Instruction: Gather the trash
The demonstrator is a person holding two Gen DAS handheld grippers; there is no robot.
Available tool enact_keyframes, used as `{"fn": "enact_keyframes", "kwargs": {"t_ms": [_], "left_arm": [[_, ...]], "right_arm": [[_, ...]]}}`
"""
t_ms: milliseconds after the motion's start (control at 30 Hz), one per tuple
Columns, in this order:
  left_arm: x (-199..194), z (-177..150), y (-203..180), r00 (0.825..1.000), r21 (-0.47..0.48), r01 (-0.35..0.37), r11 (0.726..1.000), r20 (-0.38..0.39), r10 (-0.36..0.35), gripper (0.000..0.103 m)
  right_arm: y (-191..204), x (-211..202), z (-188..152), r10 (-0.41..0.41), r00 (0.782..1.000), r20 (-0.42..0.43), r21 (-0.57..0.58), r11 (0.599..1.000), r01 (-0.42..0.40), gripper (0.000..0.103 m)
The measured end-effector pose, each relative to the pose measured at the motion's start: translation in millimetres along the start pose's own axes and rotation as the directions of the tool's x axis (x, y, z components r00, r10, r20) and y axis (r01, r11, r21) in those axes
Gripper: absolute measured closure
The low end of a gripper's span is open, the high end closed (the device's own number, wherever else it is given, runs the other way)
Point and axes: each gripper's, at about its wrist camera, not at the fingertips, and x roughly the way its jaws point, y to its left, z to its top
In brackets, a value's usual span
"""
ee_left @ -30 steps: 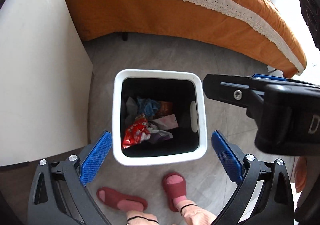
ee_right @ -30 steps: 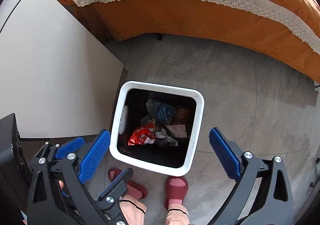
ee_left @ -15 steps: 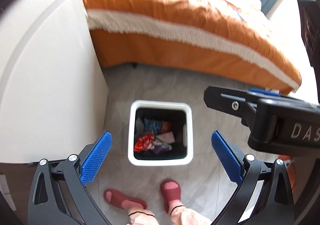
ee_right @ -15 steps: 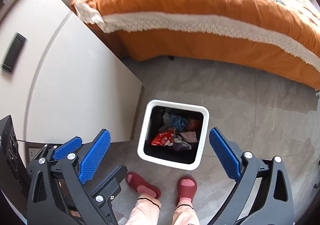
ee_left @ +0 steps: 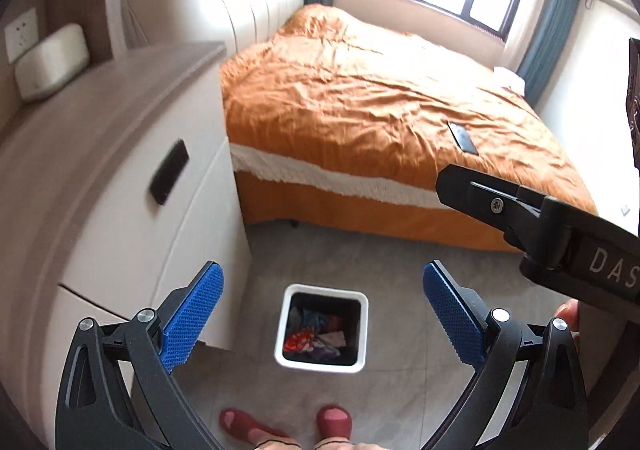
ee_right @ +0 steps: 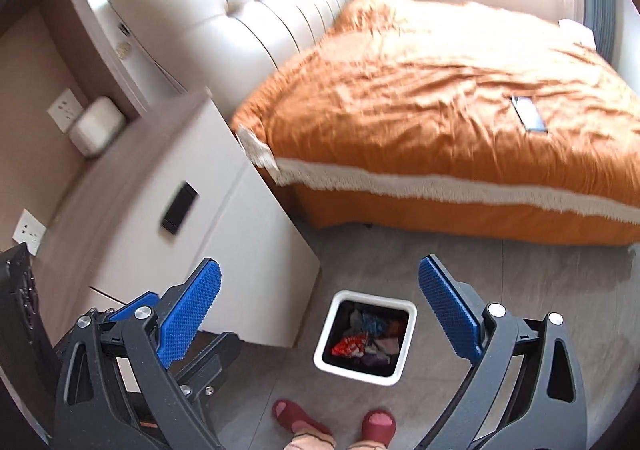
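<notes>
- Left wrist view gives us the biggest thing first: the bed (ee_left: 380, 110) under its orange cover, with a dark flat item (ee_left: 462, 138) lying on it, possibly a phone or a wrapper; we cannot tell which.
- Next in size is the white bedside cabinet (ee_left: 120, 190), standing left of the bed, with a small black object (ee_left: 169, 172) on its top.
- On the grey floor below us sits the white bin (ee_left: 286, 324), just beside the cabinet's corner and holding crumpled wrappers (ee_left: 316, 340), so some trash is already collected.
- Our left gripper (ee_left: 322, 314) hangs high above the bin, its blue pads spread wide and holding nothing.
- Our right gripper (ee_right: 318, 312) is likewise spread and empty.
- We judge we are scanning for the next piece; the next move calls for checking the dark item on the bed.
</notes>
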Motion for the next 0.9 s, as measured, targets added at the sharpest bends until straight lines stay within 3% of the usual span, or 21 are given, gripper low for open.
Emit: {"fn": "enact_keyframes", "kwargs": {"t_ms": [133, 267, 400, 467, 567, 667, 733, 767, 800, 900], "left_arm": [[-56, 17, 10, 0.992, -0.078, -0.074, 0.994, 0.097, 0.081, 0.005], [-114, 25, 38, 0.961, -0.184, -0.173, 0.968, 0.184, 0.207, 0.005], [-168, 25, 70, 0.909, -0.25, -0.283, 0.926, 0.237, 0.341, 0.005], [-195, 23, 90, 0.887, -0.283, -0.306, 0.909, 0.262, 0.38, 0.005], [-231, 16, 119, 0.841, -0.323, -0.37, 0.871, 0.282, 0.462, 0.005], [-258, 7, 150, 0.802, -0.353, -0.434, 0.829, 0.268, 0.534, 0.005], [-272, -4, 167, 0.767, -0.359, -0.481, 0.8, 0.27, 0.582, 0.005], [-282, -9, 177, 0.748, -0.368, -0.5, 0.784, 0.273, 0.605, 0.005], [-289, -12, 186, 0.742, -0.378, -0.508, 0.774, 0.265, 0.616, 0.005], [-305, -19, 209, 0.751, -0.404, -0.502, 0.765, 0.235, 0.617, 0.005]], "right_arm": [[33, -35, 24, 0.072, 0.995, 0.065, -0.094, 0.993, -0.066, 0.004], [80, -70, 42, 0.191, 0.967, 0.171, -0.252, 0.957, -0.145, 0.004], [143, -97, 49, 0.293, 0.928, 0.228, -0.4, 0.897, -0.185, 0.004], [171, -107, 46, 0.329, 0.912, 0.246, -0.431, 0.88, -0.202, 0.004], [213, -116, 38, 0.379, 0.891, 0.249, -0.456, 0.858, -0.237, 0.004], [258, -113, 24, 0.409, 0.896, 0.175, -0.486, 0.827, -0.283, 0.004], [286, -105, 14, 0.45, 0.891, 0.067, -0.489, 0.793, -0.364, 0.004], [299, -105, 11, 0.455, 0.888, 0.058, -0.498, 0.785, -0.37, 0.004], [308, -109, 8, 0.458, 0.885, 0.083, -0.509, 0.783, -0.358, 0.004], [338, -127, 1, 0.461, 0.872, 0.165, -0.548, 0.778, -0.307, 0.004]]}}
